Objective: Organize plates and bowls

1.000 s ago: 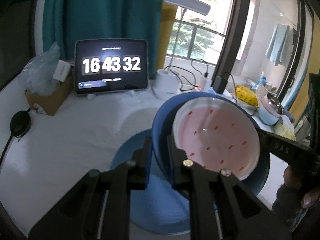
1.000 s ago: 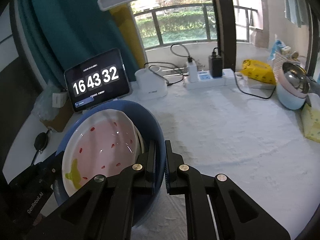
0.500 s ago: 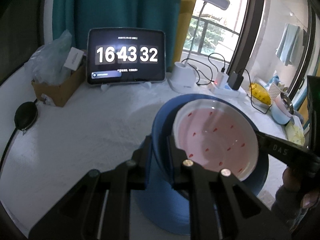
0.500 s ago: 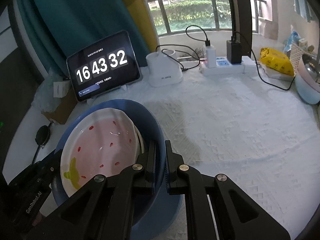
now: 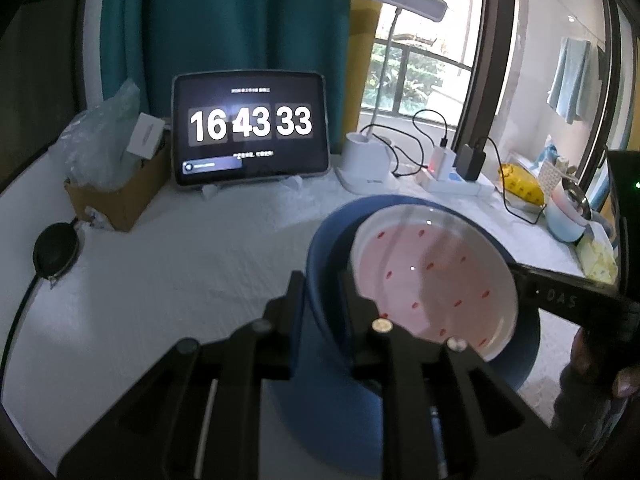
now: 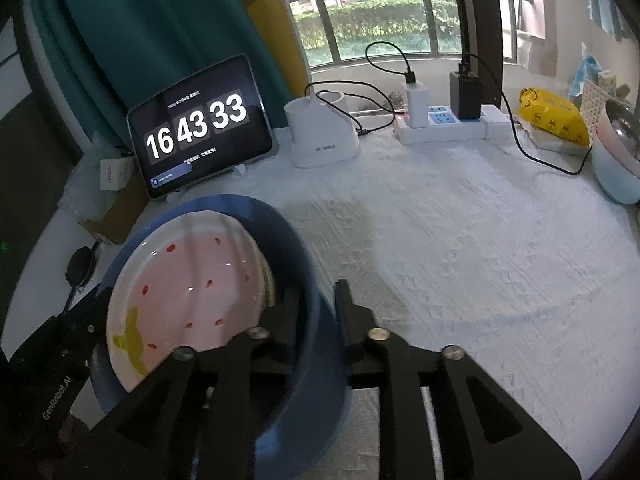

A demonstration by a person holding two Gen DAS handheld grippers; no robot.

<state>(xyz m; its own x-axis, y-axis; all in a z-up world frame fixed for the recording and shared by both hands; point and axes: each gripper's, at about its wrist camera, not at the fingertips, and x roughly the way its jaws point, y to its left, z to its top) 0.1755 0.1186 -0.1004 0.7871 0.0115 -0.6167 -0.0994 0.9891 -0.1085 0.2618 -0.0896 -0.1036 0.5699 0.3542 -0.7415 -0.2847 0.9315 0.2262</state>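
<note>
We see the blue bowl (image 6: 296,264) on the table (image 6: 460,240), pink plate (image 6: 192,288) inside; its base is hidden. The left tool (image 5: 320,292) grips its rim; the right tool (image 6: 316,300), just opening, straddles it. The tablet (image 6: 196,124) reads 16 43 33.

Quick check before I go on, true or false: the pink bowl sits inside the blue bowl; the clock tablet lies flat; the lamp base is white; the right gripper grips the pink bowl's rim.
1. The pink bowl sits inside the blue bowl. True.
2. The tablet lies flat. False: it stands propped up.
3. The lamp base is white. True.
4. The right gripper grips the pink bowl's rim. False: its jaws, just opening, straddle the blue bowl's wall.
</note>
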